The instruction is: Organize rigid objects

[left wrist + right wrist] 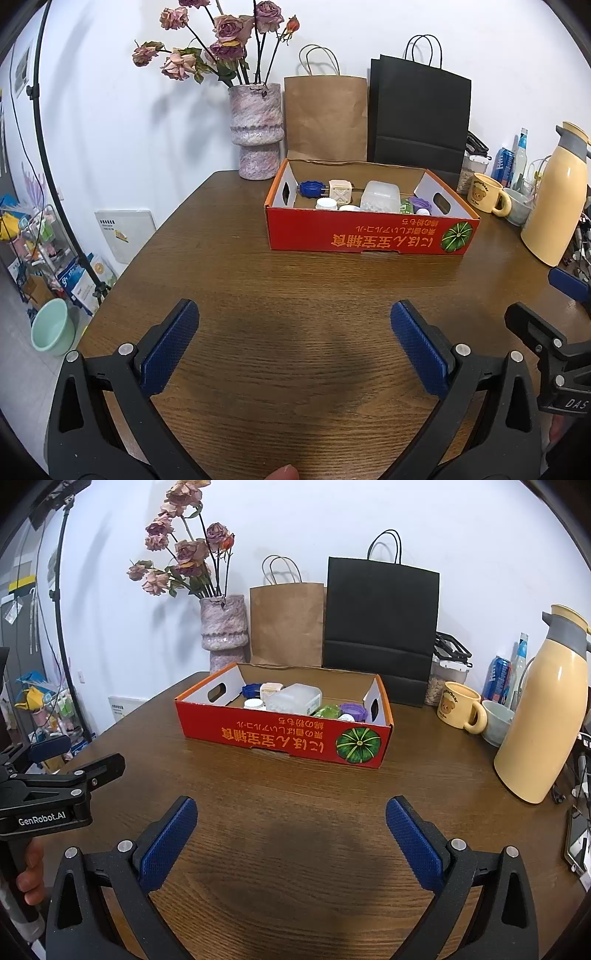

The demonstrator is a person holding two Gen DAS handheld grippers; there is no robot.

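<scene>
- Your left claw [294, 328] and right claw [291, 821] hang spread and empty over the bare tabletop [258, 280].
- The red pumpkin carton [284, 734], frame centre, holds the clutter; judging by that, your next reach goes inside.

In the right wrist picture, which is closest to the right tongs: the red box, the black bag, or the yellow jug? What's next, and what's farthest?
From the right tongs, both open and empty above the table:
1. Red box, straight ahead in the middle of the table.
2. Yellow jug, off to the right; its base looks about as near as the box, so those two are hard to rank.
3. Black bag, clearly farthest, against the wall behind the box.
</scene>
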